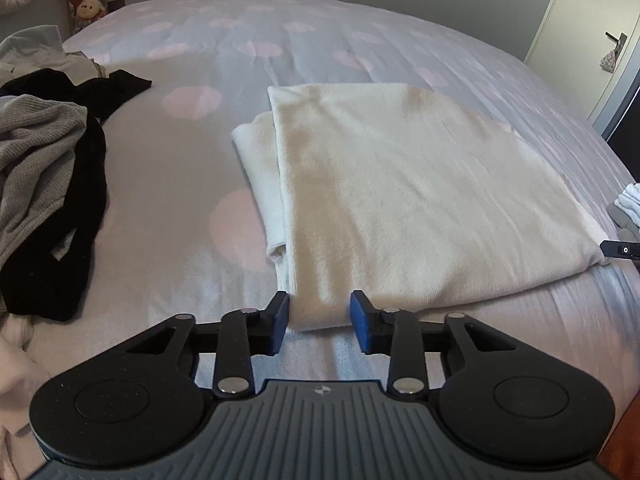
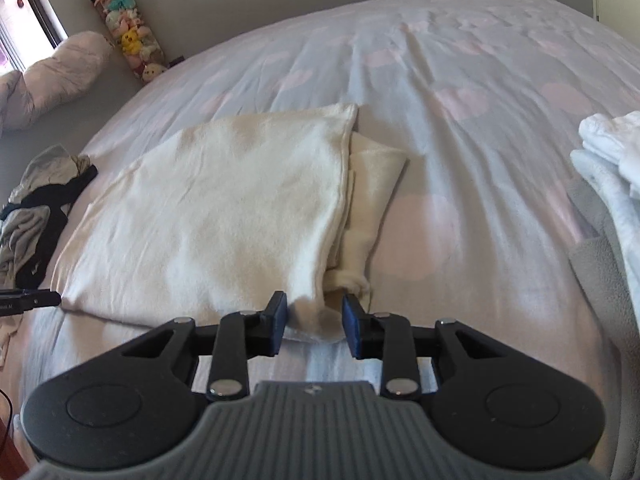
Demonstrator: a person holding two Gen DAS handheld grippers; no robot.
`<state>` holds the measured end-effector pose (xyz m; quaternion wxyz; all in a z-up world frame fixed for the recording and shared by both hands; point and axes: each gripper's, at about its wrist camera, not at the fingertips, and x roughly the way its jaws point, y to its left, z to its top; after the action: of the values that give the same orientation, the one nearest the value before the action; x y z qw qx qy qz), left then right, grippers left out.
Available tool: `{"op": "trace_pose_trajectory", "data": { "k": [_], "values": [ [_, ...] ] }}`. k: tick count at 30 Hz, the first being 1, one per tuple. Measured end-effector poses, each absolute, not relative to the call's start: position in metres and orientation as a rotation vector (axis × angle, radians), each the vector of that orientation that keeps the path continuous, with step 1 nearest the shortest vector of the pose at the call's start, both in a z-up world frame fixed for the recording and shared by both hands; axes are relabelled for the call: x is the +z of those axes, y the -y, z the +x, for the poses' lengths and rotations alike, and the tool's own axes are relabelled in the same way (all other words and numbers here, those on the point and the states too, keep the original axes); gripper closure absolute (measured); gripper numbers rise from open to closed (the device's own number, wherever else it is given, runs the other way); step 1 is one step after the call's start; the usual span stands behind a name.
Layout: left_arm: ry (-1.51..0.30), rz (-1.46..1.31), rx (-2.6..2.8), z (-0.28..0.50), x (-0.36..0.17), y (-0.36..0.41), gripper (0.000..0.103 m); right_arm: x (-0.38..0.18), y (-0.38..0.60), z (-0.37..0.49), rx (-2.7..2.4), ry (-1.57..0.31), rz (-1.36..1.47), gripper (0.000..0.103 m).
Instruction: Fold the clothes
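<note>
left wrist view: left claw point(image 1: 319, 322) and right claw point(image 2: 314, 322) both standing open, straddling cream garment point(image 1: 400, 200) near corners; pinching both layers before lifting evenly.

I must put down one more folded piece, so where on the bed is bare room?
Free: the bedspread beyond the cream garment, toward the wall; also the strip between that garment and the dark clothes heap. In the right wrist view, the stretch between the garment and the white stack. Crowded: both side edges.

Two close wrist views, shared cream garment point(image 1: 400, 200)
</note>
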<state>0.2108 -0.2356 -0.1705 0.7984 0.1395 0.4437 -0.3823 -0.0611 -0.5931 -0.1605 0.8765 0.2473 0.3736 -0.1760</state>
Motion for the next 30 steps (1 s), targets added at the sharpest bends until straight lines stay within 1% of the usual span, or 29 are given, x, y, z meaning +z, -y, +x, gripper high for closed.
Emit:
{"op": "trace_pose_trajectory", "data": {
  "k": [1,2,6,12,17,19,20,21,24,25,26,28,29,30],
  "values": [
    [-0.942,0.309,-0.815,0.209,-0.17,0.235,0.09,-0.162,0.593,-0.061,-0.364,-0.785,0.521,0.095],
    [-0.929,0.317,-0.808,0.208,-0.168,0.235,0.1,-0.161,0.593,-0.062,-0.365,-0.782,0.521,0.095],
    [-0.89,0.298,-0.783,0.208,-0.16,0.227,0.101,-0.153,0.591,-0.069,-0.423,-0.742,0.498,0.095],
    [-0.964,0.35,-0.748,0.214,-0.174,0.231,0.101,-0.165,0.6,-0.063,-0.455,-0.842,0.508,0.096],
    [-0.981,0.348,-0.737,0.215,-0.174,0.23,0.101,-0.169,0.609,-0.066,-0.456,-0.85,0.572,0.094],
    [-0.992,0.336,-0.727,0.215,-0.173,0.227,0.1,-0.164,0.607,-0.068,-0.474,-0.846,0.552,0.093],
    [-0.999,0.33,-0.721,0.216,-0.172,0.225,0.098,-0.162,0.605,-0.069,-0.488,-0.845,0.536,0.09],
    [-1.005,0.323,-0.716,0.216,-0.171,0.223,0.094,-0.159,0.603,-0.07,-0.501,-0.843,0.519,0.086],
    [-1.015,0.301,-0.687,0.217,-0.169,0.216,0.089,-0.154,0.601,-0.074,-0.554,-0.838,0.49,0.082],
    [-1.009,0.298,-0.669,0.218,-0.167,0.214,0.089,-0.152,0.601,-0.076,-0.578,-0.836,0.483,0.082],
    [-1.001,0.295,-0.649,0.218,-0.166,0.211,0.089,-0.15,0.603,-0.079,-0.603,-0.829,0.481,0.078],
    [-0.985,0.259,-0.627,0.221,-0.162,0.205,0.086,-0.145,0.607,-0.085,-0.613,-0.786,0.504,0.078],
    [-0.975,0.232,-0.63,0.222,-0.159,0.203,0.081,-0.143,0.609,-0.089,-0.607,-0.758,0.519,0.075],
    [-0.965,0.204,-0.634,0.223,-0.157,0.2,0.073,-0.14,0.61,-0.092,-0.6,-0.73,0.532,0.07]
  ]
}}
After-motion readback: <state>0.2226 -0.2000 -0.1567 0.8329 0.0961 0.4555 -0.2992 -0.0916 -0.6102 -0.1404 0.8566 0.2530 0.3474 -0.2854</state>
